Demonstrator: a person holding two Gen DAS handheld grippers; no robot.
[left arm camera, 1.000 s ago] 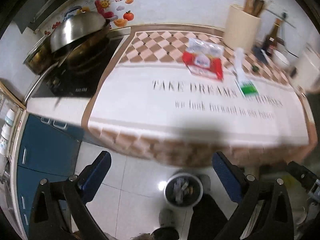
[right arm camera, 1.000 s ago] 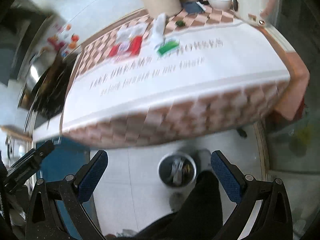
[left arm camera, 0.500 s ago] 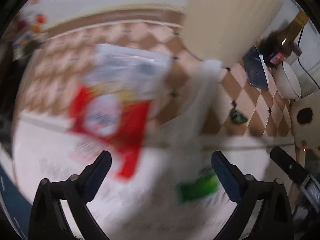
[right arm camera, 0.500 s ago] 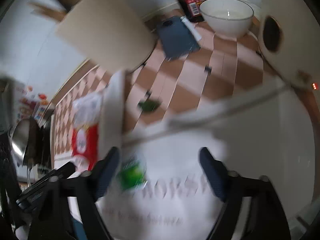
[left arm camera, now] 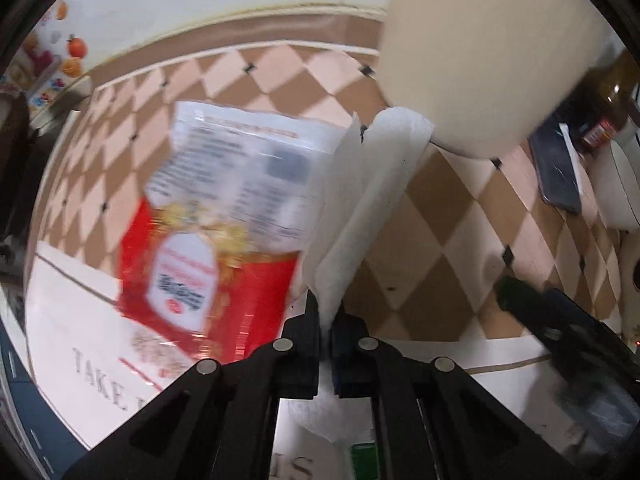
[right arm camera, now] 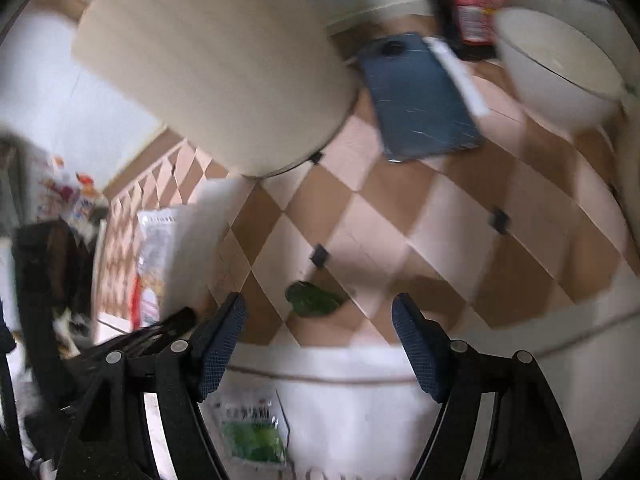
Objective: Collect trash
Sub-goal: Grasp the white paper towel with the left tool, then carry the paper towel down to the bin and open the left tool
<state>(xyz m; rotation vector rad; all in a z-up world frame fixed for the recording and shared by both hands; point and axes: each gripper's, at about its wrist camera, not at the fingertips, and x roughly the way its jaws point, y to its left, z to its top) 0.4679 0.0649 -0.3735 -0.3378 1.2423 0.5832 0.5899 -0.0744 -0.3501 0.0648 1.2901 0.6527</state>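
My left gripper (left arm camera: 327,320) clamps the crumpled white tissue (left arm camera: 362,208) while my right gripper (right arm camera: 318,320), fingers apart, lines up the small green scrap (right arm camera: 314,299), closing next.

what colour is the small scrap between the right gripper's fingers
Dark green scrap, clearest in the right wrist view.

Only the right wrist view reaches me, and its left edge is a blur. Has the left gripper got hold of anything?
Observer: Yes. The left gripper is shut on a white paper towel.
Operator: Is the red packet pinched in there too?
Observer: No. The red snack packet sits left of the jaws, not between them.
Operator: Where does the towel lead?
Observer: Its far end reaches the foot of the cream canister.
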